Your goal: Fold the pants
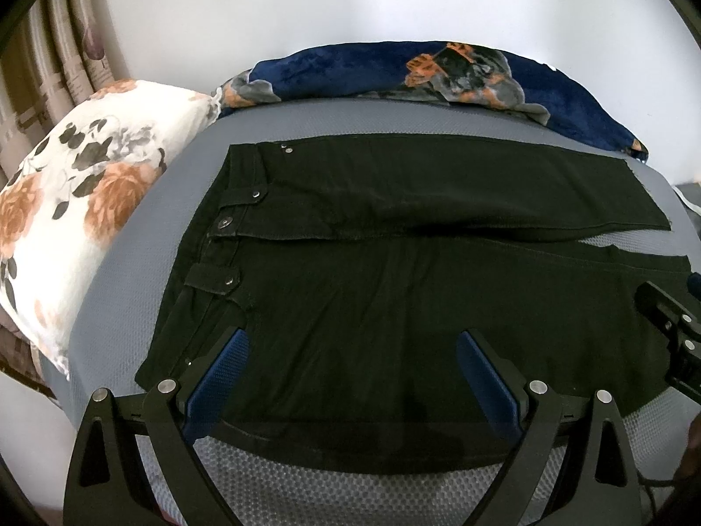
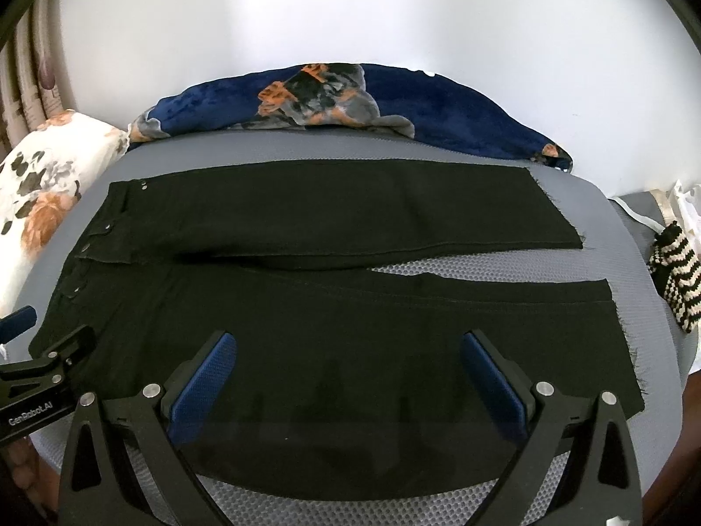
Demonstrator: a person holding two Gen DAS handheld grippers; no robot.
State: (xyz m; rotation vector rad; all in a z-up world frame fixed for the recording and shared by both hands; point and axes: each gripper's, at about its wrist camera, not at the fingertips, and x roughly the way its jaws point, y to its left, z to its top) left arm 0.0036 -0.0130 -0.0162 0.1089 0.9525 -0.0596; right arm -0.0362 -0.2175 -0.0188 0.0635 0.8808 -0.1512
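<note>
Hovering released over near edge of flat black pants: left hand-held gripper, right hand-held gripper; pinch near leg's edge, fold onto far leg.

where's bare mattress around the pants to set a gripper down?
Bare grey mattress shows along the near edge below the black pants, in the wedge between the two legs, and past the hems at right. Crowded: floral pillow left, blue blanket behind, striped knit item far right.

Bedding: grey textured mattress cover
Left end: white floral-print pillow
Far edge: navy plush blanket with orange and grey pattern
Right edge: black-and-cream striped knitted item
Far left: beige curtain
</note>
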